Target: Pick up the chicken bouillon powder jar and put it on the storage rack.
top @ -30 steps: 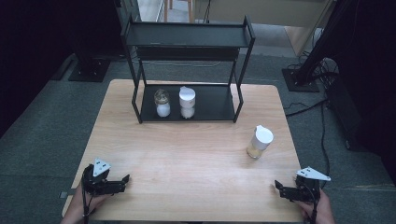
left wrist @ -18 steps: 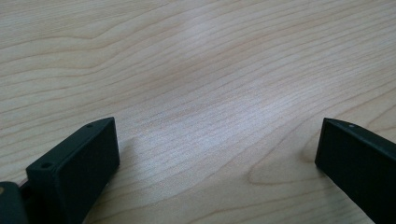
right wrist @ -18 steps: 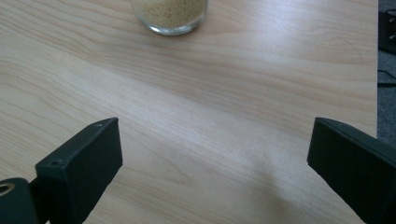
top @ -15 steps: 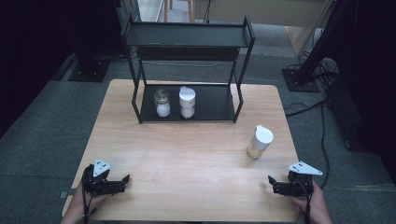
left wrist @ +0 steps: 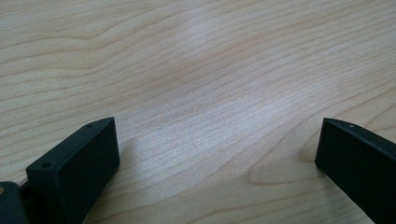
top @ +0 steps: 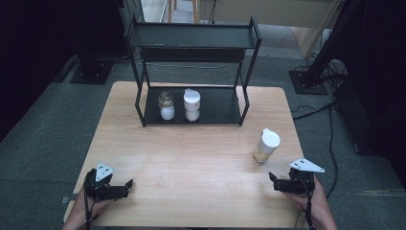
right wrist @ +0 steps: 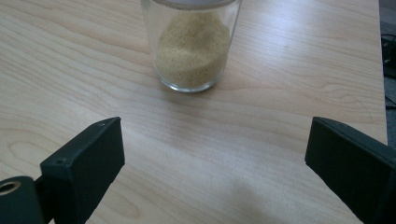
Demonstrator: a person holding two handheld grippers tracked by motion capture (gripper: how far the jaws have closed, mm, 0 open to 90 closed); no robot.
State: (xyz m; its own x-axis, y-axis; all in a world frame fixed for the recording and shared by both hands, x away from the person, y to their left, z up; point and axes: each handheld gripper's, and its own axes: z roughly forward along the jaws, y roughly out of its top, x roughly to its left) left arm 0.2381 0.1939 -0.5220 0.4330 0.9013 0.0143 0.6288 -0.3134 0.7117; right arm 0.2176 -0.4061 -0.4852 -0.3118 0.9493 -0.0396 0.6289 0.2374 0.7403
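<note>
On the pale wooden table point(top: 201, 158) over grey carpet point(top: 43, 143), both grippers sit spread.

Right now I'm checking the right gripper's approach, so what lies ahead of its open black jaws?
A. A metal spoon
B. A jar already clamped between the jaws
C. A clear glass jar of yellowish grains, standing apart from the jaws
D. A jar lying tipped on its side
C: the clear glass jar of yellowish grains stands upright on the wooden table, beyond the wide-open right gripper, untouched.
</note>
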